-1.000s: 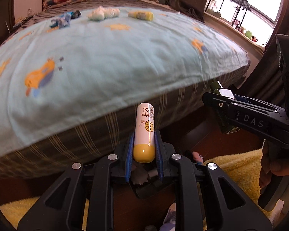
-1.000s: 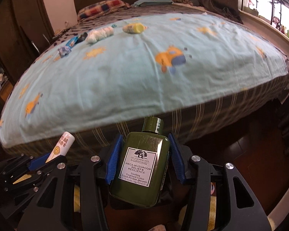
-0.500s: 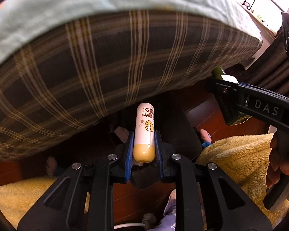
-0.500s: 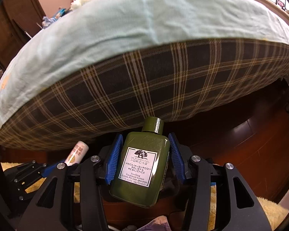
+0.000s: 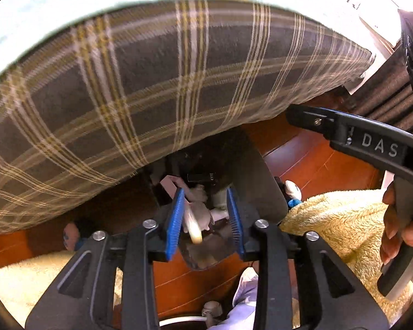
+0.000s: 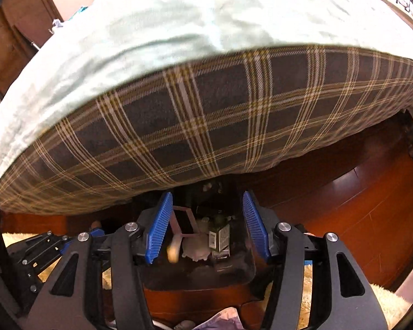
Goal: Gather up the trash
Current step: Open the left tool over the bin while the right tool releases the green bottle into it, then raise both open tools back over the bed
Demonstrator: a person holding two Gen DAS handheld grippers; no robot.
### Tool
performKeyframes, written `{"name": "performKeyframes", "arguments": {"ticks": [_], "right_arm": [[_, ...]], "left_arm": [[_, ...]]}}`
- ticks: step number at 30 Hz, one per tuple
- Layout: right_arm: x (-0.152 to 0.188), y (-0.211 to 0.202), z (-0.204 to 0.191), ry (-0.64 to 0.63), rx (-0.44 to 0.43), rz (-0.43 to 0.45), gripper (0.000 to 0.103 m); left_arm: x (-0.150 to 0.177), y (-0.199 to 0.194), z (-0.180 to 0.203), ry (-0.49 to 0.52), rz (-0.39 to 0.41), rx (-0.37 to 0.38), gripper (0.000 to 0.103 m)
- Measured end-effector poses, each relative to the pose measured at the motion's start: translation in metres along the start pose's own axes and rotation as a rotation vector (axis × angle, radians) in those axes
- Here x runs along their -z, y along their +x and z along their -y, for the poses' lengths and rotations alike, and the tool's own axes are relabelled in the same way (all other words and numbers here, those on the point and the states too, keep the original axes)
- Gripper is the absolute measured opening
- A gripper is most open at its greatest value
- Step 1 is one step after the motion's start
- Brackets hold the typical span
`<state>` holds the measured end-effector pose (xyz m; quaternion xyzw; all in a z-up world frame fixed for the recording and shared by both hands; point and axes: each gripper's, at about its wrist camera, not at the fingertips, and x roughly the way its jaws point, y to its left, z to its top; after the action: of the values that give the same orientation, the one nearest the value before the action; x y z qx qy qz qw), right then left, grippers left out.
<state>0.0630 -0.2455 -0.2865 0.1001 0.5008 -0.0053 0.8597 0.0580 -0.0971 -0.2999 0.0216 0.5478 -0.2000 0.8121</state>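
Observation:
Both grippers hang over a dark trash bin (image 5: 261,181) on the floor at the foot of the bed. My left gripper (image 5: 205,209) is open; the white and yellow tube (image 5: 192,224) is blurred below its blue pads, loose in the bin. My right gripper (image 6: 206,225) is open; the green bottle (image 6: 220,238) lies in the bin (image 6: 242,272) with crumpled tissue (image 6: 197,249), a pink box (image 6: 183,222) and the tube (image 6: 174,249). The right gripper's arm shows in the left wrist view (image 5: 371,143).
The bed's plaid side (image 5: 151,82) and pale blue cover (image 6: 179,27) loom just above and ahead. A yellow fluffy rug (image 5: 338,220) lies on the red-brown wood floor (image 6: 358,206). A dark curtain (image 5: 393,101) hangs to the right.
Both grippers have opened over the bin. The tube has dropped out of the left one and the green bottle out of the right one, both into the bin. Both moved lower.

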Motion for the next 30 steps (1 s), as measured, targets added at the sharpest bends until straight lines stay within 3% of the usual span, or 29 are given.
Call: {"name": "performKeyframes", "arguments": {"ticks": [6, 12, 18, 30], "right_arm": [[-0.013, -0.039, -0.004, 0.001, 0.032, 0.086, 0.072], [-0.033, -0.082, -0.019, -0.016, -0.010, 0.197, 0.083], [-0.061, -0.101, -0.040, -0.062, -0.027, 0.247, 0.089], [-0.148, -0.071, -0.051, -0.084, -0.002, 0.291, 0.089]], "left_arm": [[-0.004, -0.043, -0.010, -0.002, 0.086, -0.032, 0.051], [-0.016, -0.098, -0.026, -0.021, 0.210, -0.066, 0.067], [-0.042, -0.138, -0.055, -0.062, 0.287, -0.098, 0.072], [-0.117, -0.150, -0.109, -0.092, 0.356, -0.182, 0.075]]}}
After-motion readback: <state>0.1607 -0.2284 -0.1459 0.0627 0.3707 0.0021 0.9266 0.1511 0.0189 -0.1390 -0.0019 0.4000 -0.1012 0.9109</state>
